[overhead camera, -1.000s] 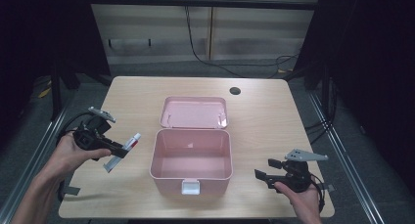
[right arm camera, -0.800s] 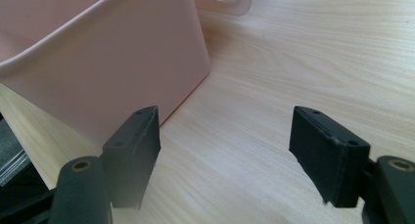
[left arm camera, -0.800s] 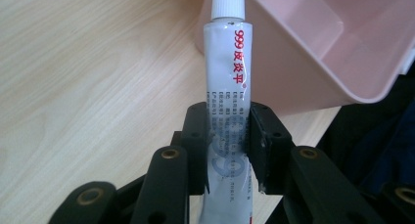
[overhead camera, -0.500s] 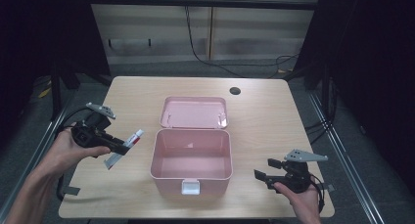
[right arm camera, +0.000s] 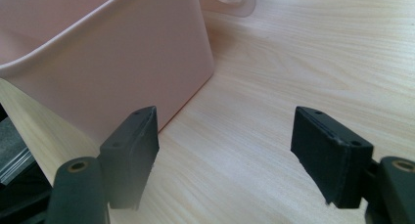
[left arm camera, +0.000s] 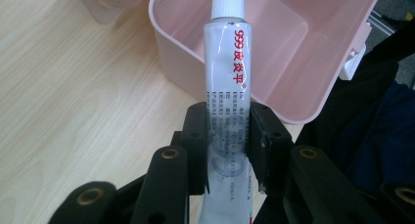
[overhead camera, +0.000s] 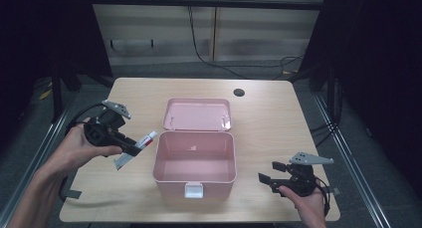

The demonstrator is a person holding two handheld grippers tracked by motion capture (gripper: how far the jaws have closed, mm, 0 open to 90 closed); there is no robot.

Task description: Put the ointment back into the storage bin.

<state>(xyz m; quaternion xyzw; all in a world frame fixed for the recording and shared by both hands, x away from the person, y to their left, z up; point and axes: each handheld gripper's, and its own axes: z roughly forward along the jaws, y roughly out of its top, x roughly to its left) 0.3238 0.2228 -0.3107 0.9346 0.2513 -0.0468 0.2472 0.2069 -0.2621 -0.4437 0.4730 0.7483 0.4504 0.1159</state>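
Note:
A pink plastic box (overhead camera: 194, 180) stands open mid-table, its lid (overhead camera: 198, 114) lying flat behind it. My left gripper (overhead camera: 133, 149) is shut on a white ointment tube (overhead camera: 144, 140) with red print, held above the table just left of the box. In the left gripper view the tube (left arm camera: 230, 77) runs up between the black jaws of the gripper (left arm camera: 229, 136), its white cap pointing over the rim of the box (left arm camera: 313, 62). My right gripper (overhead camera: 267, 179) rests near the table's front right, open and holding nothing. Its view shows the gripper (right arm camera: 225, 150) beside the wall of the box (right arm camera: 112, 62).
The wooden table (overhead camera: 278, 133) has a round cable hole (overhead camera: 239, 92) at the back right. Cables trail from both grippers. Dark floor and a metal frame surround the table.
My left gripper has lifted slightly and moved right with the tube, closer to the box's left wall. The right gripper has stayed put.

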